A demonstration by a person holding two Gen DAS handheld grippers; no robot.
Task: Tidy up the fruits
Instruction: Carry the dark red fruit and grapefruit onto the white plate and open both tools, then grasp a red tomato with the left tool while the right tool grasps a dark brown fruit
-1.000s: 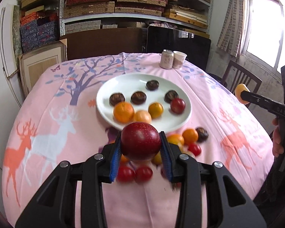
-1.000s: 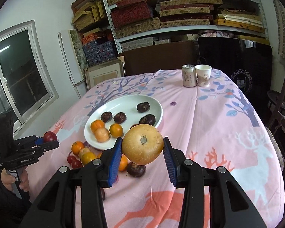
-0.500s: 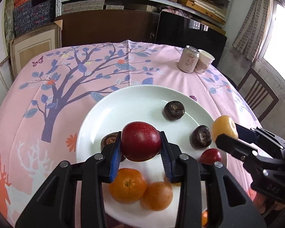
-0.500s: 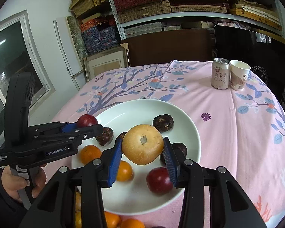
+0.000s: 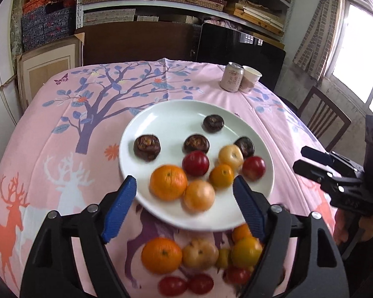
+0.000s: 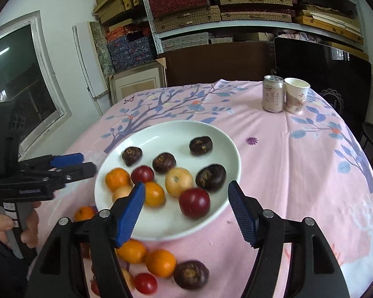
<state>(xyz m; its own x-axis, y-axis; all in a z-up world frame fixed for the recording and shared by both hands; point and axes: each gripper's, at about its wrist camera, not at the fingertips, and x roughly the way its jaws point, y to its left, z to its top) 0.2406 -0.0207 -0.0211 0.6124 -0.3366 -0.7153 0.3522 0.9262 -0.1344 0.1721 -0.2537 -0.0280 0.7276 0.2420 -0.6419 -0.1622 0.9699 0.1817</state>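
Note:
A white plate (image 5: 161, 116) (image 6: 176, 130) on the pink tablecloth holds several dark fruits, oranges, two red plums (image 5: 195, 163) (image 6: 194, 202) and a pale yellow fruit (image 5: 230, 154) (image 6: 179, 181). My left gripper (image 5: 185, 202) is open and empty over the plate's near rim. My right gripper (image 6: 186, 206) is open and empty, above the plate's near edge. Loose oranges (image 5: 161, 255), yellow fruits and small red tomatoes (image 5: 172, 285) lie on the cloth in front of the plate. A dark fruit (image 6: 191, 274) lies there too.
A drink can (image 5: 231, 80) (image 6: 273, 93) and a paper cup (image 5: 251, 82) (image 6: 296, 94) stand at the table's far side. A wooden chair (image 5: 323, 121) stands to the right. Shelves with boxes fill the back wall.
Both grippers opened and drew back from the plate. The left let go of the red plum and the right let go of the pale yellow fruit; both now lie on the plate.

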